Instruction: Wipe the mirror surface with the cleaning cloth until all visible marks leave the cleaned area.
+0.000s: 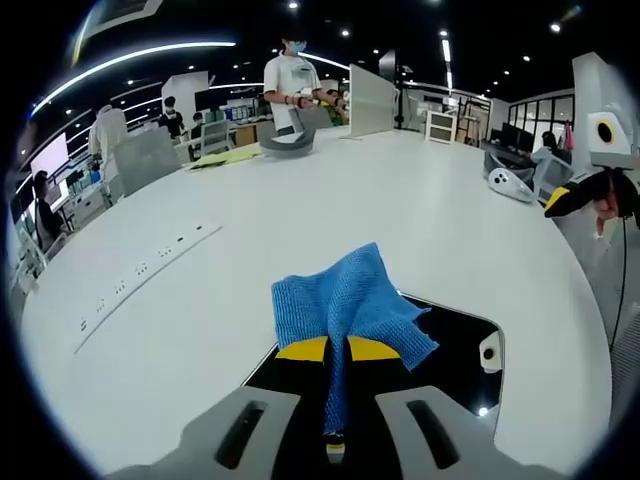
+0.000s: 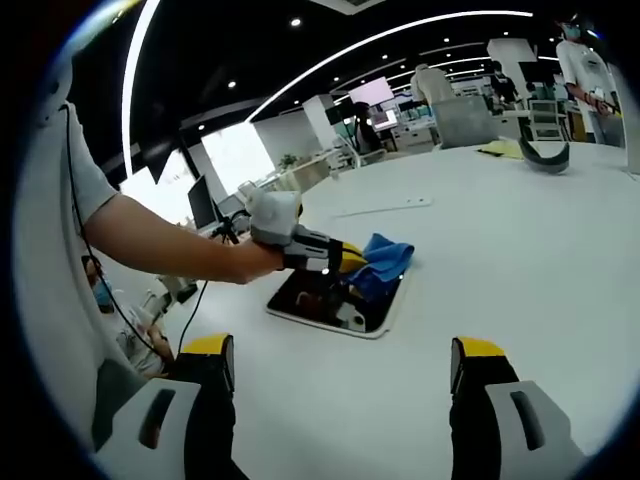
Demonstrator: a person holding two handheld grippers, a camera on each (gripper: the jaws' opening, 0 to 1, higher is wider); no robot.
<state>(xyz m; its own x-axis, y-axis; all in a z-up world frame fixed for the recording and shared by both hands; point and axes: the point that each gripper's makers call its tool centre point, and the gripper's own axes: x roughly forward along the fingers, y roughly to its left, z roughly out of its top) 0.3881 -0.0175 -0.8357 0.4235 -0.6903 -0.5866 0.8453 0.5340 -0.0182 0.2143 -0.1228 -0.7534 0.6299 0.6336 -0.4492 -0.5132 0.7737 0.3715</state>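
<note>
Your left claw (image 1: 336, 400) is clenched on the blue cloth (image 1: 350, 300), which hangs over the far edge of the mirror (image 1: 455, 345) lying flat on the white bench (image 1: 330, 190). In the right gripper view, that mirror (image 2: 300, 295) sits at about 11 o'clock from your right claw (image 2: 340, 365), which is released, holding nothing and well apart from it. The dark glass reflects ceiling lights; any marks are too small to tell. Judged from this, wiping is under way, with most of the surface left to cover.
</note>
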